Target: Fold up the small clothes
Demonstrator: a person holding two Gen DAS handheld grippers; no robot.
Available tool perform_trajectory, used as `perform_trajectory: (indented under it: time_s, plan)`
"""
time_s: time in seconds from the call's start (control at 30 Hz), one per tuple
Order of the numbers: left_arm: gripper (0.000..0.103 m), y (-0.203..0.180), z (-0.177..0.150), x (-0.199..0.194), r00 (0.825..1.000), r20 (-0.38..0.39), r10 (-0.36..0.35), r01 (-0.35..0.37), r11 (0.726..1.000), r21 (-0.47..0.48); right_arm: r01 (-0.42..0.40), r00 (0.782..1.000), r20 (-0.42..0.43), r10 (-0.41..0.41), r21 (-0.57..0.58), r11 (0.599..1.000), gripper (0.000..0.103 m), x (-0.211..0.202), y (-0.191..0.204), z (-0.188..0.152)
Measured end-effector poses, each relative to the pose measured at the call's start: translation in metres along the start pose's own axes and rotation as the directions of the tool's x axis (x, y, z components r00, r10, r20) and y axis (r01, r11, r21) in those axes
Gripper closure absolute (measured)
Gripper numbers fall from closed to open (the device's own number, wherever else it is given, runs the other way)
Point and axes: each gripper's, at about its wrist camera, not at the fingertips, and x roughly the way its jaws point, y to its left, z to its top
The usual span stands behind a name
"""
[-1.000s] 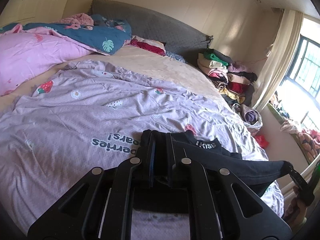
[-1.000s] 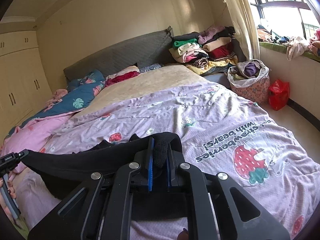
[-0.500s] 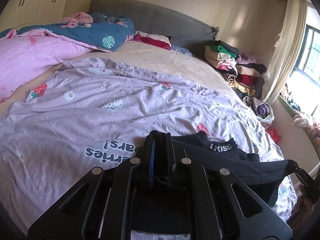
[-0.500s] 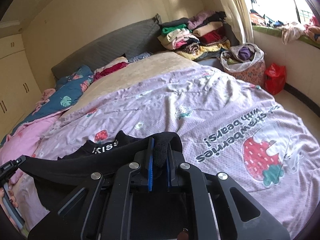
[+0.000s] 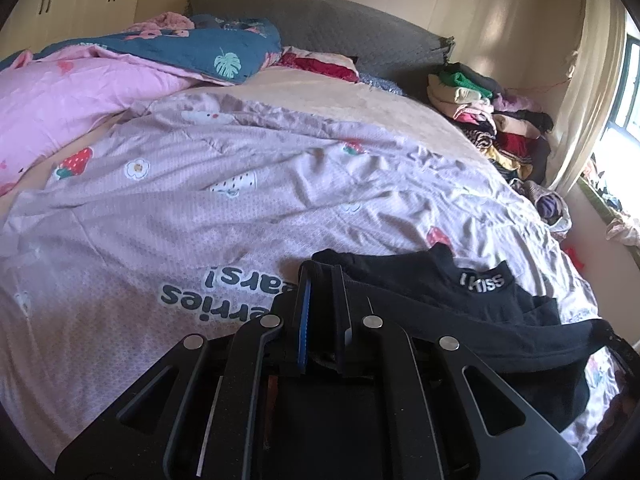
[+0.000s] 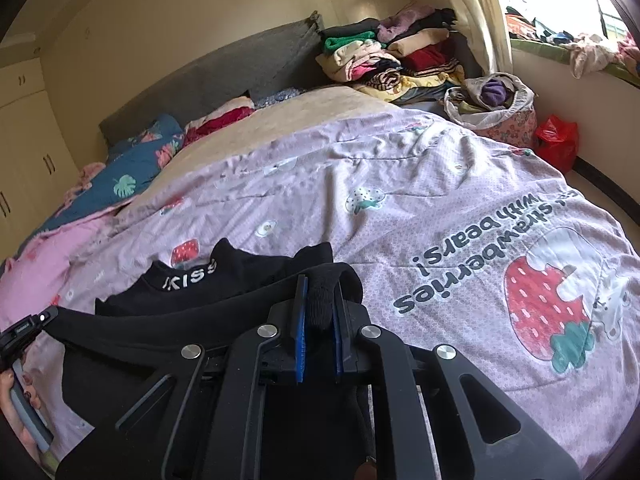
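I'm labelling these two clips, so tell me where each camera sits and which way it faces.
Left wrist: on the left tongs, facing up the bed toward the headboard; right tongs at far right.
Right wrist: on the right tongs, same direction; left tongs and a hand at far left.
Shared: black garment, strawberry quilt, clothes pile.

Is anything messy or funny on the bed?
Yes. The lilac strawberry quilt is rumpled, and a pink blanket lies bunched at the far side. The black top isn't flat yet; its near edge hangs stretched between both grippers.

Matt black knit garment (image 6: 224,280)
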Motion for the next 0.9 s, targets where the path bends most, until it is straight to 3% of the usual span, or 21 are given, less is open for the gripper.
perform_trajectory:
  time_s: [0.3,0.57,0.63,0.7,0.77,0.9]
  plan:
    - [0.099,-0.004,-0.005,0.009,0.999,-0.015,0.03,-0.03,0.999,0.018,0.036,0.999,-0.002,-0.036,-0.041,0.999,0.093,0.007,0.003,-0.003]
    - [0.095,-0.003,-0.002,0.001,0.999,0.003,0.052,-0.052,0.998,0.019,0.051,0.999,0.009,-0.051,-0.055,0.997,0.073,0.004,0.005,-0.003]
    - [0.089,-0.003,0.0,-0.005,0.998,0.012,0.054,-0.054,0.998,0.02,0.052,0.999,0.013,-0.051,-0.055,0.997,0.062,0.001,0.005,-0.003]
    - [0.075,-0.003,0.0,-0.01,0.998,0.021,0.056,-0.056,0.998,0.02,0.059,0.998,0.028,-0.057,-0.059,0.997,0.048,-0.004,0.007,-0.002]
    - [0.066,-0.004,0.001,-0.019,0.998,0.041,0.055,-0.056,0.998,0.018,0.062,0.997,0.051,-0.058,-0.067,0.996,0.046,-0.01,0.009,0.0]
    - [0.036,-0.01,0.001,-0.037,0.996,0.078,0.035,-0.037,0.999,0.023,0.058,0.994,0.094,-0.049,-0.09,0.994,0.03,-0.024,0.014,0.002]
